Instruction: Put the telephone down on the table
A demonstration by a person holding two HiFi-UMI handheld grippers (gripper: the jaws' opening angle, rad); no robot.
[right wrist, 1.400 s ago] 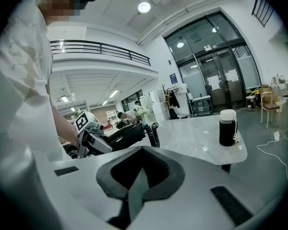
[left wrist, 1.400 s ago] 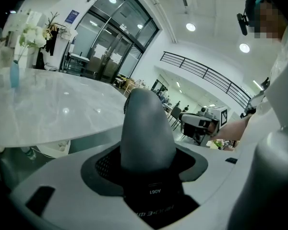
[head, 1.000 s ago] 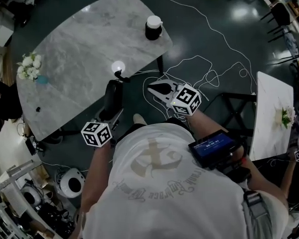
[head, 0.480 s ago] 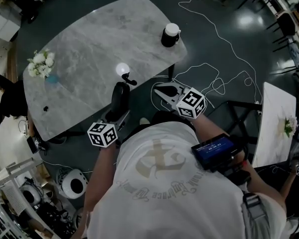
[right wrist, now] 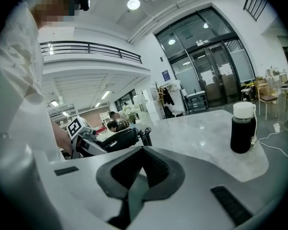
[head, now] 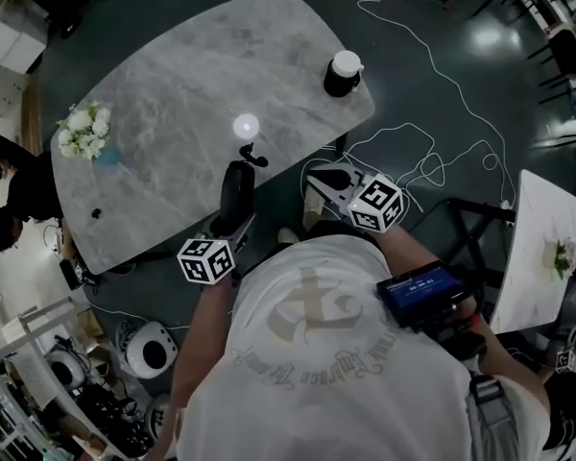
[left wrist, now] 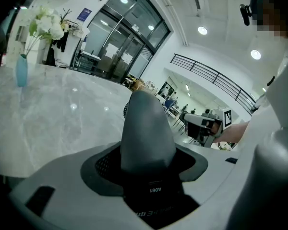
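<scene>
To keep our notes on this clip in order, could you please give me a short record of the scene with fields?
table: grey marble top
telephone: dark handset with coiled cord, at the table's near edge
left gripper: fingers closed on the telephone
right gripper: fingers together, nothing between them
bottle: dark, white-capped, upright on the table
flowers: white, in a blue vase on the table
</scene>
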